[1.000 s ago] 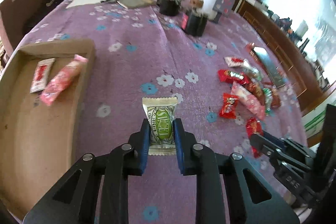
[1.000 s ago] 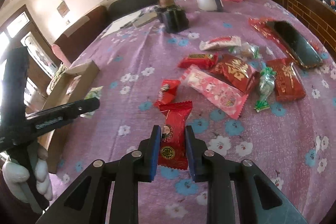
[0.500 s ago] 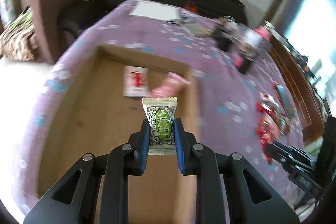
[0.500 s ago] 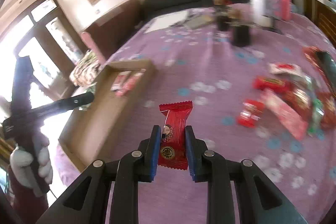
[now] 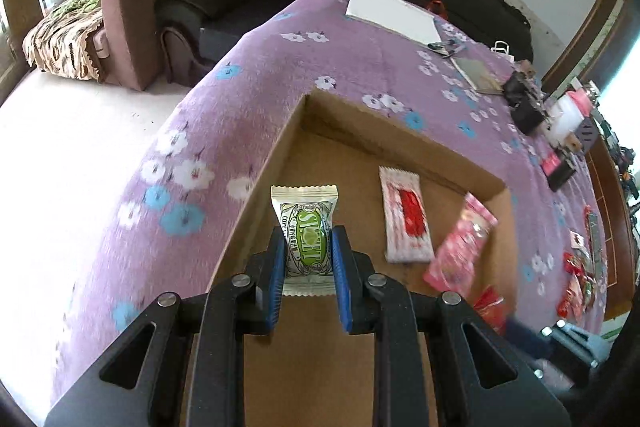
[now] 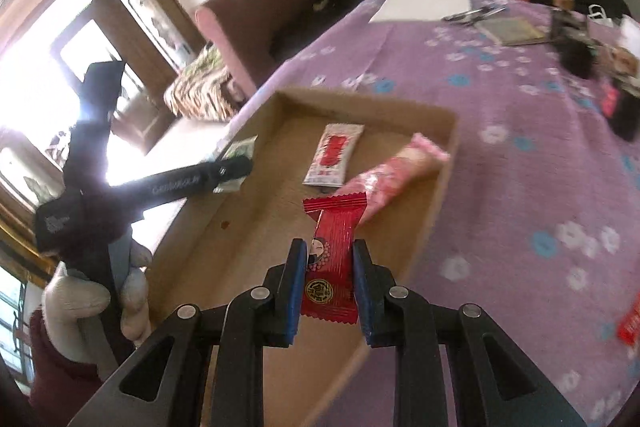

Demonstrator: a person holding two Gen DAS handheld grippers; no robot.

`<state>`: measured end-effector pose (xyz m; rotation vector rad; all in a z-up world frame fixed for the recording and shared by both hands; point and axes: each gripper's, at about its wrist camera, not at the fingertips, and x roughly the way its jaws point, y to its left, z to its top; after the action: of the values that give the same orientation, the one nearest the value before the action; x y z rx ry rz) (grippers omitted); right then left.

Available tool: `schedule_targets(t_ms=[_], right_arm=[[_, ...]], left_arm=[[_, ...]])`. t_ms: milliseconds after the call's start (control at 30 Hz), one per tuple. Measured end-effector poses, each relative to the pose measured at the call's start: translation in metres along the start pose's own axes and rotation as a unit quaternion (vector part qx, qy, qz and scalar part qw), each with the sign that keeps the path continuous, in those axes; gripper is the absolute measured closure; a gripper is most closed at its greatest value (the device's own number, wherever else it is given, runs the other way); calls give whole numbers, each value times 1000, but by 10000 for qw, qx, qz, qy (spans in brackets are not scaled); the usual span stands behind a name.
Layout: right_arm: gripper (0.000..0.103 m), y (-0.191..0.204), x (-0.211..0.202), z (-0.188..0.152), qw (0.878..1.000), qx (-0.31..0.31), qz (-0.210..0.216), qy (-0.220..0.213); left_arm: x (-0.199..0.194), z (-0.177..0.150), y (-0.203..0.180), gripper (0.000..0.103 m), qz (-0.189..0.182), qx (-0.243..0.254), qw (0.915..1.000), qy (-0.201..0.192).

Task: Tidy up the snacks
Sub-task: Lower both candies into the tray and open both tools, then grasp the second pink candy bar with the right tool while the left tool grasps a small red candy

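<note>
Pinching green-and-white sachet [image 5: 306,241]: left hand-held gripper [image 5: 307,259]; right hand-held gripper [image 6: 329,269] clamps red crimped-edge candy wrapper [image 6: 333,259]

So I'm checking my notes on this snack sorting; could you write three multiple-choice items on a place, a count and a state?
1. Where does the white and red packet lie?
A. in the cardboard box
B. on the sofa
C. on the notebook

2. How many snacks lie in the box?
A. none
B. two
C. five

3. The right gripper is:
A. open, empty
B. shut on a red candy
C. shut on a pen

Key: 1 A, it lies on the box floor; 2 B, that packet and a pink packet; 3 B, pads press the wrapper.
</note>
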<state>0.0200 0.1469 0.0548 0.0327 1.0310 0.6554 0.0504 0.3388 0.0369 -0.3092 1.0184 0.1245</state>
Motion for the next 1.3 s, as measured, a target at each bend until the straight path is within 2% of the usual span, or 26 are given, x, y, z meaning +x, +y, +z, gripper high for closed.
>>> schedule_targets(t_ms=[200,367,533,700,833,967,1000,1133,1200,1233,1267,1300], right_arm=[[80,8,39,10,9996,-41,-39,279],[77,12,52,13,9993,-137,-116,318],[76,14,50,11,9993,-212,-241,190],[64,23,28,7,9983,-446,-354,-108],[61,33,0,0,9955,-685,-474,-445],[54,39,-35,-14,9872,-925,-818,-1014],[53,40,-46,-19,9837,-974,-924,-1194],[47,37,-87,-40,9643,-1030,-1418,-1983],[39,33,-105,-49,9532,-1006,-1627,-2343],[36,31,-115,-55,9466,-988,-1740,-2528],[34,27,-125,-60,9400,-978,-1846,-2696],[34,24,-132,-65,9347,-977,-1936,-2816]], left_arm=[[20,10,2,84,41,16,9999,107],[19,10,3,83,-25,96,9999,22],[16,9,2,83,-138,25,9999,53],[2,5,3,83,-208,-100,9997,-3],[-22,-2,-1,83,-200,-157,9995,-190],[-57,-17,-6,69,-288,-248,9980,-498],[-63,-20,-8,68,-293,-247,9977,-565],[-99,-43,-24,67,-222,-95,9947,-1003],[-111,-53,-33,58,-159,4,9925,-1212],[-120,-60,-40,47,-107,47,9905,-1370],[-126,-66,-45,42,-70,78,9888,-1491],[-131,-71,-49,42,-37,117,9871,-1595]])
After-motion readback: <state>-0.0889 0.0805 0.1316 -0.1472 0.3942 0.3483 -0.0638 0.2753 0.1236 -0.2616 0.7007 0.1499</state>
